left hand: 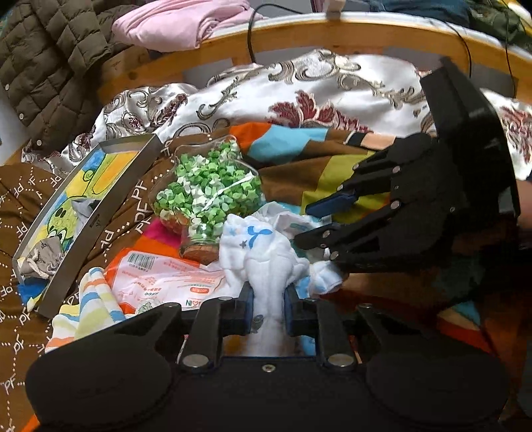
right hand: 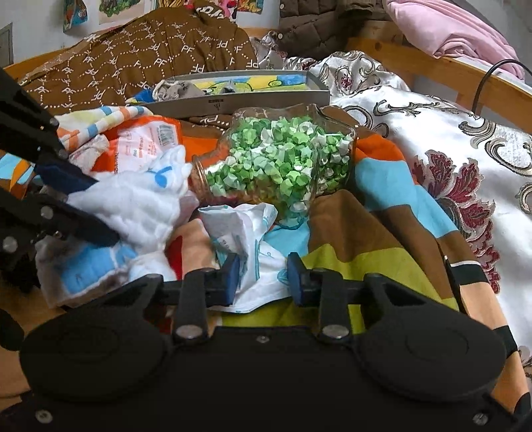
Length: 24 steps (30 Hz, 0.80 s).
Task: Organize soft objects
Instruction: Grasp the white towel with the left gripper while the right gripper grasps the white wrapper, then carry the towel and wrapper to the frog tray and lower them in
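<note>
Scene, largest to smallest. A patchwork bedspread (right hand: 359,232) in brown, blue, orange and lime blocks covers the bed and carries everything else; a satin quilt with maroon floral print (left hand: 299,89) is heaped behind it, below a wooden bed rail (left hand: 365,31).

A shallow grey box lid with a cartoon print inside (left hand: 96,186) lies at the left of the left wrist view. A glass bottle of green paper stars (right hand: 279,159) lies on its side, cork end toward the cloths; rigid and breakable, it is best left alone, since its neck touches the cloth.

The white muslin cloth with blue print (left hand: 262,252) lies crumpled in front of the bottle, partly over an orange-and-white plastic packet (left hand: 159,275). It looks light, limp and compressible; a pinch on a gathered fold should hold, though the rest will drape and may drag neighbours. The left gripper (left hand: 267,310) pinches such a ridge between its blue pads.

The white printed pouch (right hand: 246,232), crinkled, thin and probably slippery, lies just below the bottle. The right gripper (right hand: 264,277) straddles its near edge, narrowed; whether the pads press it cannot be told.

A striped cloth (left hand: 89,299) lies at the lower left.
</note>
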Tool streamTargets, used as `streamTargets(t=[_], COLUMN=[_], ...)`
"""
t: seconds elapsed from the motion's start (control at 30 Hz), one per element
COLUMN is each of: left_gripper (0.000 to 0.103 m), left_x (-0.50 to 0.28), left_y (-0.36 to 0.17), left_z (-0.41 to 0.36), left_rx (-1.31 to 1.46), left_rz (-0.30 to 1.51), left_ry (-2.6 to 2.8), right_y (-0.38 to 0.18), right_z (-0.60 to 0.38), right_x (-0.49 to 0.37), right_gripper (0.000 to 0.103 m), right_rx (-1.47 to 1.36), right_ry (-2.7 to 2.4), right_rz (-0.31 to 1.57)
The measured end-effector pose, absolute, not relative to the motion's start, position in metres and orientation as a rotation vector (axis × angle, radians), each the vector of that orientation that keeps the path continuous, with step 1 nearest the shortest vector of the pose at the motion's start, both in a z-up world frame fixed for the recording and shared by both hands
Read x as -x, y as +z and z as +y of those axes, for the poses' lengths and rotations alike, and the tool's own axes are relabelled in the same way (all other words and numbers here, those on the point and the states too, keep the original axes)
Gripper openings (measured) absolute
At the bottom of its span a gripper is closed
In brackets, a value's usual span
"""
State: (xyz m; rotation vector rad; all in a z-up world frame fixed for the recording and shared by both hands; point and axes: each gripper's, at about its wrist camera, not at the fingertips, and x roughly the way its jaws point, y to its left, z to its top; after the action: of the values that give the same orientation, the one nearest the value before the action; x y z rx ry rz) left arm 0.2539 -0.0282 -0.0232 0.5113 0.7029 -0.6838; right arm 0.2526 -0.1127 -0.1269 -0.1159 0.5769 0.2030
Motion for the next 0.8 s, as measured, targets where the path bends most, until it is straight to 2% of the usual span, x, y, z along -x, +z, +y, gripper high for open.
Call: streamTargets(t=[0.57, 0.8], left_gripper=[0.018, 0.018], left_x=[-0.244, -0.240], left_y=[-0.007, 0.011], left_z=[-0.018, 0.004], left_rx=[-0.228, -0.086], left_rz=[0.747, 0.680], left_ry=[-0.705, -0.713], right_y=[-0.108, -0.099], right_z=[-0.125, -0.131], right_x=[-0.242, -0.233], right_gripper=[0.021, 0.021], right_rx=[0.038, 0.004], right_ry=[0.209, 0.175], right_rz=[0.450, 0.386])
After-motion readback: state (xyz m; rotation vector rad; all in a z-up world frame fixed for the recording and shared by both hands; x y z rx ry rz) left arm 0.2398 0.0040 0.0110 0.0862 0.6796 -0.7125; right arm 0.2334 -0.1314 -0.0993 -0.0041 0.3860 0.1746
